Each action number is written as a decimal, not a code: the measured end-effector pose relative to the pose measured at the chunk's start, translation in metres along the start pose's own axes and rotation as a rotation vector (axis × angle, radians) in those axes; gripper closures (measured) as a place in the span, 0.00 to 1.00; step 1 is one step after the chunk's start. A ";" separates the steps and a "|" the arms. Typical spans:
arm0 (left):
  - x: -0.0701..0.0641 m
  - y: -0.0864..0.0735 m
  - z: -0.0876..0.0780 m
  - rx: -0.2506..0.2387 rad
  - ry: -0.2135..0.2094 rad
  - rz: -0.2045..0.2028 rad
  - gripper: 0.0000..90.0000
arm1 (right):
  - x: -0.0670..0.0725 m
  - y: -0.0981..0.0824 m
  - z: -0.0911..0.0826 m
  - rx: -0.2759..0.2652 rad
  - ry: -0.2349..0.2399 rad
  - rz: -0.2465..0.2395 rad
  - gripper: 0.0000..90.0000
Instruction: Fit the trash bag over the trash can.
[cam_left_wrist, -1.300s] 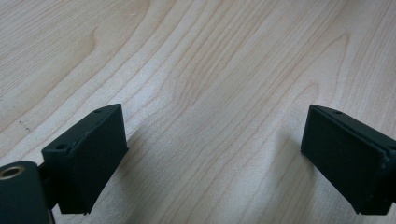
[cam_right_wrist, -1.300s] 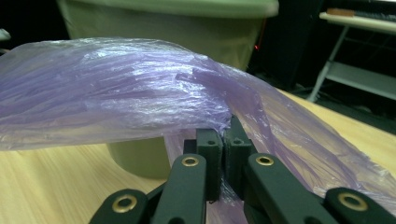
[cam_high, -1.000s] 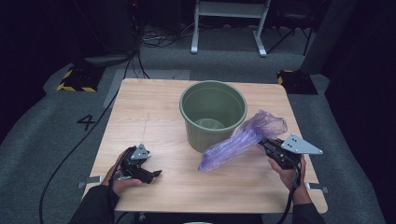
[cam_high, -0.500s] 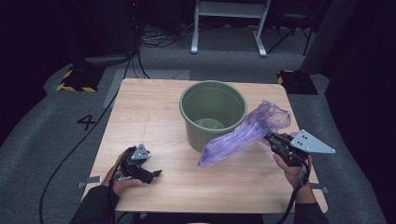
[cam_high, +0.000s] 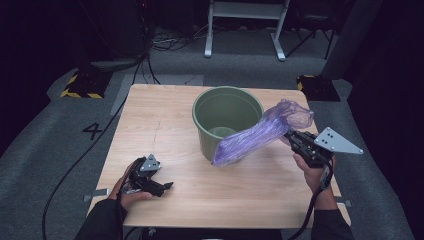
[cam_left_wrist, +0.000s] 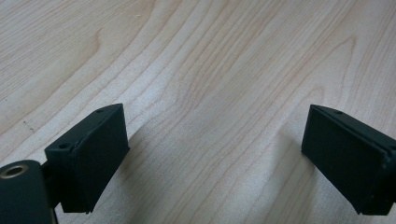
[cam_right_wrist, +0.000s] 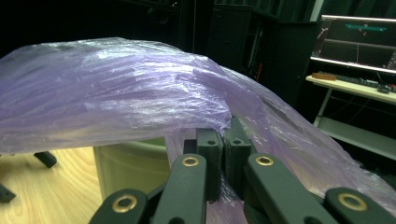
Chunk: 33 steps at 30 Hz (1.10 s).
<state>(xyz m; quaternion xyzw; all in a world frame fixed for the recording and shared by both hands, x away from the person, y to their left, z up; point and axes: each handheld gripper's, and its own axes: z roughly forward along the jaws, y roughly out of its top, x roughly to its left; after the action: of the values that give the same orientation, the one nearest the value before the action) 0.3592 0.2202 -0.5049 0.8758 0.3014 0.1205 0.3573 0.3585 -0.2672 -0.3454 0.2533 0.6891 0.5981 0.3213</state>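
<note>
1. Left claw (cam_high: 167, 186) sits low on the table (cam_high: 165, 125), jaws spread wide, nothing between them.
2. Green bucket (cam_high: 227, 120) stands mid-table.
3. Right claw (cam_high: 289, 136) is pinched tight on the purple plastic bag (cam_high: 260, 132), which droops beside the bucket, probably touching it.

Pretty dim room overall, black walls, with light mostly landing on the light wooden table (cam_high: 165, 125). Grey carpet floor (cam_high: 60, 150) has a "4" (cam_high: 93, 131) marked on it off the table's left edge. Yellow-black striped blocks (cam_high: 79, 85) sit near both far corners, cables (cam_high: 165, 42) snake behind, plus a white metal frame (cam_high: 245, 25). Off to one side there's a lit monitor (cam_right_wrist: 357, 42) above a desk with a keyboard (cam_right_wrist: 355, 81).
</note>
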 end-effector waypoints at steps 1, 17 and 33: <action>0.000 0.000 0.000 0.000 0.000 -0.001 0.08 | -0.001 0.000 0.002 0.005 -0.005 0.002 0.98; 0.001 0.003 -0.001 -0.012 -0.022 0.017 0.20 | -0.019 0.016 0.033 0.076 -0.136 -0.030 0.98; -0.013 0.038 -0.032 -0.149 0.058 0.081 0.19 | -0.023 0.008 0.050 0.144 -0.201 -0.057 0.98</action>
<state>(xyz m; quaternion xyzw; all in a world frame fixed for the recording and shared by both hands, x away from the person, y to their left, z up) 0.3520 0.2082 -0.4553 0.8543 0.2664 0.1824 0.4075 0.4106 -0.2501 -0.3377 0.3146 0.7015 0.5094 0.3867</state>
